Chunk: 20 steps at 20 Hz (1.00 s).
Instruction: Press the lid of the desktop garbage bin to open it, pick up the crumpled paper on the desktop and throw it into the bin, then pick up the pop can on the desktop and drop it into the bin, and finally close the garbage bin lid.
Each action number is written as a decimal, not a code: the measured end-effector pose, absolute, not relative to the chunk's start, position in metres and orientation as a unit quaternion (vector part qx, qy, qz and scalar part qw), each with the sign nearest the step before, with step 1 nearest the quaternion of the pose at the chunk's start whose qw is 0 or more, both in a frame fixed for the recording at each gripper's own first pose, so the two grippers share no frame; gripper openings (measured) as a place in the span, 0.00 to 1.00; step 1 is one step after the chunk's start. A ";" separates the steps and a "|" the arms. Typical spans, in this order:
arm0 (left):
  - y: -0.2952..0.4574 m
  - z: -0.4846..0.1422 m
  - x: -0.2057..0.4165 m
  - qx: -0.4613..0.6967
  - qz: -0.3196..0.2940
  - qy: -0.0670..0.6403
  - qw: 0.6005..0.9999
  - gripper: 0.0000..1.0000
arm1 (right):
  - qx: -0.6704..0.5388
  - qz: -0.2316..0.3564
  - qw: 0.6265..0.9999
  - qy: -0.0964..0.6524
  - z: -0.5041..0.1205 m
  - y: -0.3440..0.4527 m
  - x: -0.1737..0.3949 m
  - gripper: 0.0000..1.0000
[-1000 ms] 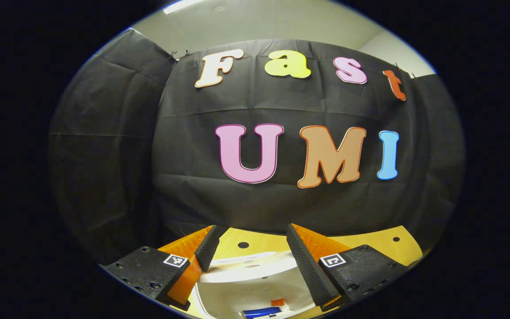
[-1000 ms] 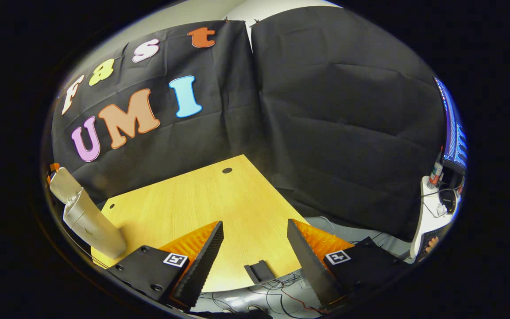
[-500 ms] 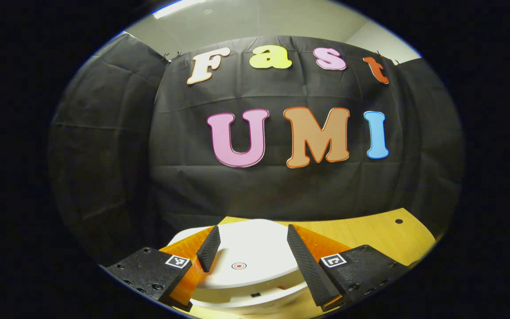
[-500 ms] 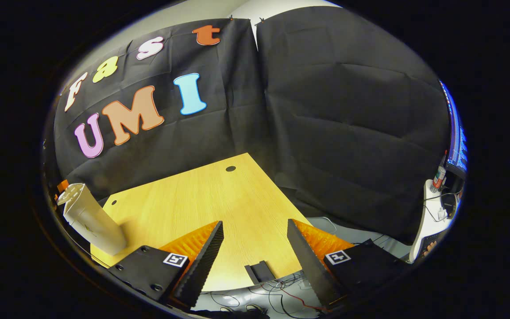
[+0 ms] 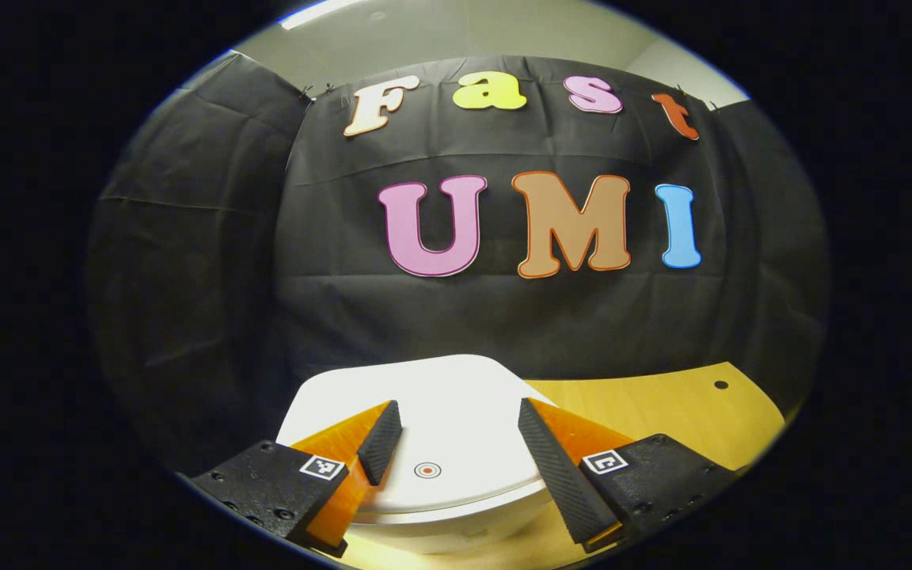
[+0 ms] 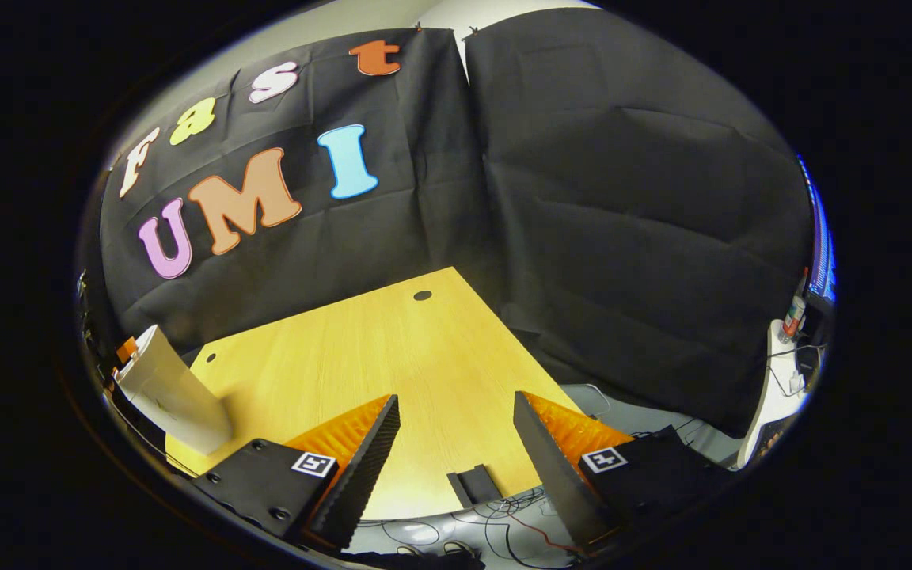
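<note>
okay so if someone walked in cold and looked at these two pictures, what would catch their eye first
Probably the white bin lid low in the left gripper view, closed, with a small red ring mark between the open left gripper fingers. Next, the bare yellow wooden desktop spreading ahead of the open right gripper.

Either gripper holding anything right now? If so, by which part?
Nothing held. Left gripper open over the bin lid; right gripper open above the table.
</note>
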<state>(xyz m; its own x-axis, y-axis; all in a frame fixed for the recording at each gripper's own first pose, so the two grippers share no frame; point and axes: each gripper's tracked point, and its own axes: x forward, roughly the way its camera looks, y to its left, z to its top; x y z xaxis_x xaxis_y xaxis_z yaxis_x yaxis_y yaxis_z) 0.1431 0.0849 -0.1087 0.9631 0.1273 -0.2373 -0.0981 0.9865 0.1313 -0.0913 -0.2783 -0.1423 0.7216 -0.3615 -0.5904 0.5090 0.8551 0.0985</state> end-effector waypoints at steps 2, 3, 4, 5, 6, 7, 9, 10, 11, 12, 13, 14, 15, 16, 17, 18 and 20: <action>0.087 -0.114 0.142 0.066 0.065 0.125 0.988 0.93 | 0.128 -0.235 0.918 0.294 -0.145 -0.278 -0.091 0.97; 0.087 -0.112 0.143 0.068 0.070 0.122 0.988 0.93 | 0.129 -0.235 0.917 0.296 -0.147 -0.279 -0.090 0.96; 0.087 -0.114 0.143 0.067 0.074 0.122 0.987 0.94 | 0.130 -0.235 0.916 0.298 -0.148 -0.279 -0.090 0.96; 0.087 -0.115 0.142 0.065 0.077 0.117 0.988 0.94 | 0.131 -0.234 0.916 0.299 -0.149 -0.278 -0.090 0.96; 0.086 -0.113 0.142 0.065 0.078 0.107 0.989 0.94 | 0.131 -0.234 0.915 0.300 -0.150 -0.280 -0.090 0.96; 0.086 -0.115 0.142 0.070 0.078 0.105 0.989 0.95 | 0.131 -0.234 0.915 0.302 -0.150 -0.280 -0.090 0.97; 0.087 -0.120 0.140 0.060 0.083 0.111 0.989 0.95 | 0.129 -0.230 0.916 0.303 -0.152 -0.279 -0.088 0.96; 0.086 -0.114 0.140 0.063 0.081 0.097 0.990 0.95 | 0.129 -0.225 0.917 0.304 -0.152 -0.278 -0.086 0.94; 0.086 -0.117 0.142 0.062 0.081 0.099 0.990 0.95 | 0.129 -0.220 0.918 0.305 -0.152 -0.275 -0.083 0.94; 0.087 -0.113 0.143 0.059 0.082 0.098 0.990 0.94 | 0.128 -0.215 0.919 0.304 -0.151 -0.274 -0.080 0.94; 0.087 -0.112 0.142 0.060 0.081 0.091 0.991 1.00 | 0.127 -0.209 0.922 0.302 -0.149 -0.271 -0.077 0.94; 0.085 -0.108 0.142 0.071 0.079 0.082 0.991 0.94 | 0.127 -0.204 0.923 0.301 -0.148 -0.269 -0.075 0.94; 0.086 -0.109 0.143 0.080 0.079 0.086 0.990 0.93 | 0.129 -0.197 0.925 0.299 -0.146 -0.267 -0.073 0.94; 0.086 -0.107 0.143 0.084 0.084 0.096 0.988 0.93 | 0.130 -0.190 0.927 0.297 -0.143 -0.263 -0.069 0.97; 0.087 -0.105 0.142 0.088 0.087 0.103 0.987 0.92 | 0.128 -0.183 0.929 0.296 -0.143 -0.259 -0.067 0.96; 0.085 -0.097 0.141 0.089 0.088 0.096 0.987 0.92 | 0.124 -0.178 0.931 0.295 -0.141 -0.256 -0.064 0.96; 0.080 -0.072 0.141 0.086 0.088 0.069 0.990 0.92 | 0.119 -0.164 0.934 0.293 -0.140 -0.246 -0.056 0.94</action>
